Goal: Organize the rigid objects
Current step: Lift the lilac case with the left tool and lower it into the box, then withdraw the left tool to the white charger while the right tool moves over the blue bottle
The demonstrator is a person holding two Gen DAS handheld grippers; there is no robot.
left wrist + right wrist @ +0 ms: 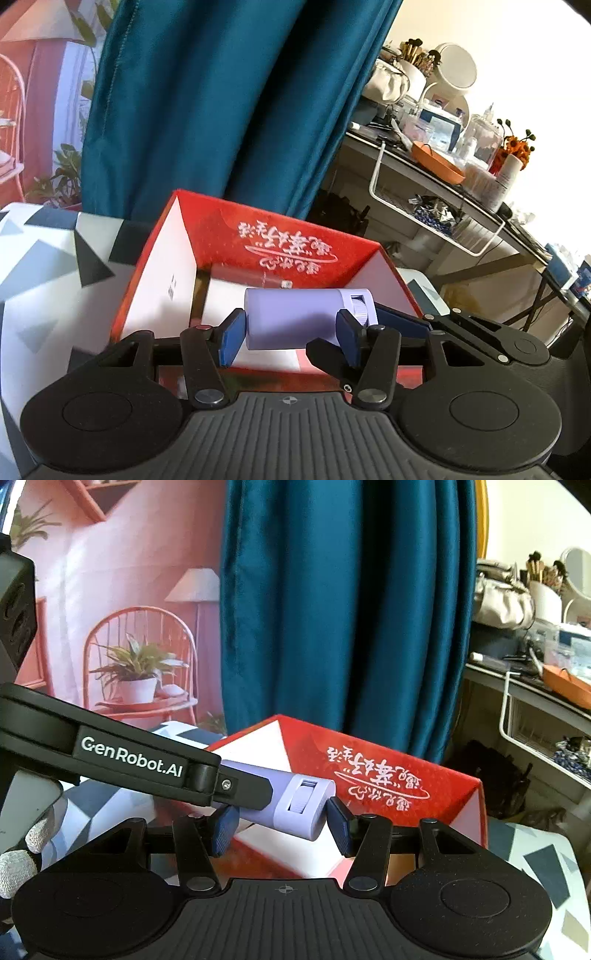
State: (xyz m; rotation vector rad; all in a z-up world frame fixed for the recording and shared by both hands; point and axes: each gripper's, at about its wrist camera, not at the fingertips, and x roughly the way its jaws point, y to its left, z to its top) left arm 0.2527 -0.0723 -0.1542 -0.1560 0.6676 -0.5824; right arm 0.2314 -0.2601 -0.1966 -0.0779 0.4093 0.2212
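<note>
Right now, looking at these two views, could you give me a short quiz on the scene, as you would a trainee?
1. True or false: only the left gripper clamps the lilac cylinder.
2. What hangs behind the red box? A: a teal curtain. B: a yellow blind. C: a bare brick wall.
3. Fill in: the lettering on the box's wall is ___.
Key: 1 false, the right gripper clamps the cylinder's wheel end too; 2 A; 3 white.
</note>
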